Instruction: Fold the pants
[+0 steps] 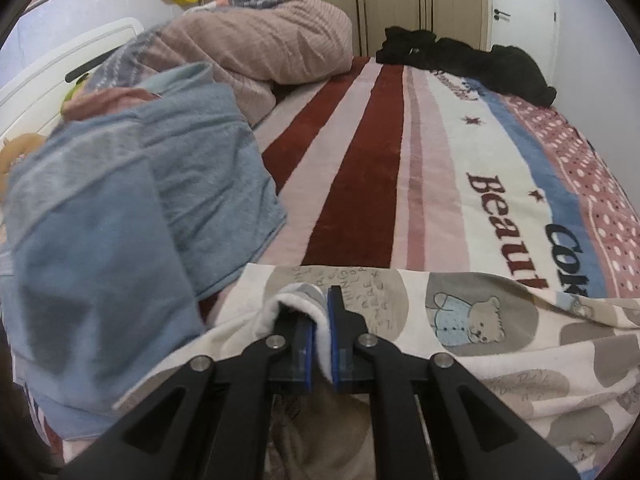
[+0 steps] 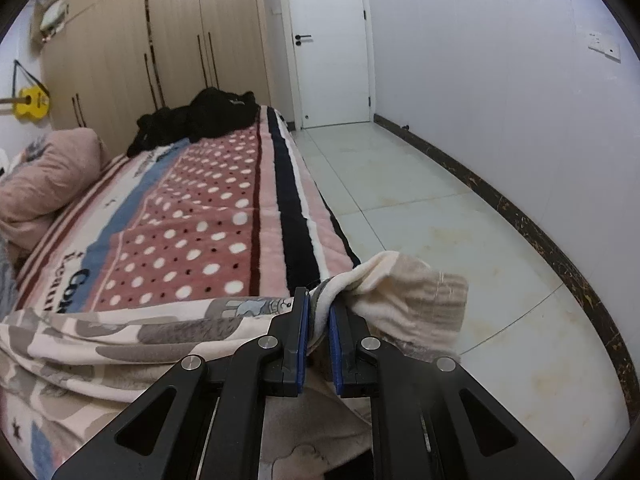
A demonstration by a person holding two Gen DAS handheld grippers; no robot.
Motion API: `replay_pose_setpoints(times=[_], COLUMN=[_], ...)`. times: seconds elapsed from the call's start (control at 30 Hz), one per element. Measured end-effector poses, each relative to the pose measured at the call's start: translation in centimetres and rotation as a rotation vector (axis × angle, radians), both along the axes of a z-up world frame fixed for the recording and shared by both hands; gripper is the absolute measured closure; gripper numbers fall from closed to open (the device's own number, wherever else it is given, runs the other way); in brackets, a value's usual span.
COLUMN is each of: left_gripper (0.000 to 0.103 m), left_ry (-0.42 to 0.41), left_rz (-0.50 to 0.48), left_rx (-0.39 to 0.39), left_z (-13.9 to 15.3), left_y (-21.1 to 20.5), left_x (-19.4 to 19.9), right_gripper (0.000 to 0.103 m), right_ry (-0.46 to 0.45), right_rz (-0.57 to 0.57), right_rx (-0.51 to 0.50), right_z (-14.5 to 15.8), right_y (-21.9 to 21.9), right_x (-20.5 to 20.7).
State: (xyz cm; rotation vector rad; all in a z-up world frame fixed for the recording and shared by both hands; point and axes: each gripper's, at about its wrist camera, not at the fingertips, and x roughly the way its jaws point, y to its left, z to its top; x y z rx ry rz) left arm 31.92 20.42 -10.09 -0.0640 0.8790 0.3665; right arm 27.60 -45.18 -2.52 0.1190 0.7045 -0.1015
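Note:
Cream fleece pants printed with grey ovals and small bears lie stretched across the near end of the bed. My left gripper is shut on a folded edge of the pants, white fleece showing between its blue pads. In the right wrist view the same pants run leftward over the bed. My right gripper is shut on the cloth beside a ribbed cuff, which hangs past the bed's edge above the floor.
A striped and dotted blanket covers the bed. A blue towel and a pink quilt are heaped at the left, black clothes at the far end. Tiled floor, a wall and a white door lie to the right.

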Motion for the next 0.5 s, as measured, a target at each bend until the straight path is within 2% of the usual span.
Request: replay_pose_setpoints(times=[0.1,0.13,0.2,0.23,0.27,0.33,0.47,0.5], left_gripper=[0.096,0.09,0.071,0.054,0.043,0.041,0.032,0.032], left_ry=[0.004,0.006,0.017,0.017,0.02,0.023,0.007,-0.005], left_rz=[0.009,0.013,0.022,0.013,-0.016,-0.054,-0.117,-0.133], left_rx=[-0.025,-0.037,-0.056,-0.071,-0.091,-0.071,-0.007,0.009], left_z=[-0.7,-0.9,-1.2,-1.3,-1.4,-1.2,0.2,0.8], left_y=[0.3,0.5,0.7,0.7,0.5,-0.4,-2.1,-2.6], left_x=[0.8,1.0,1.3,1.2,1.1,0.5,-1.9,-2.6], right_gripper=[0.099,0.099,0.098,0.098,0.097,0.095,0.066,0.064], right_ry=[0.004,0.004,0.01,0.018,0.03,0.051,0.058,0.054], right_rz=[-0.005,-0.006,-0.008,-0.005,0.004,0.02,0.042,0.05], right_rx=[-0.003,-0.002,0.002,0.004,0.005,0.008,0.043,0.041], right_z=[-0.7,-0.9,-1.2,-1.4,-1.6,-1.9,-1.8,-1.5], right_y=[0.1,0.1,-0.1,0.0,0.1,0.1,-0.1,0.1], right_x=[0.6,0.9,1.3,1.5,1.7,1.7,0.0,-0.7])
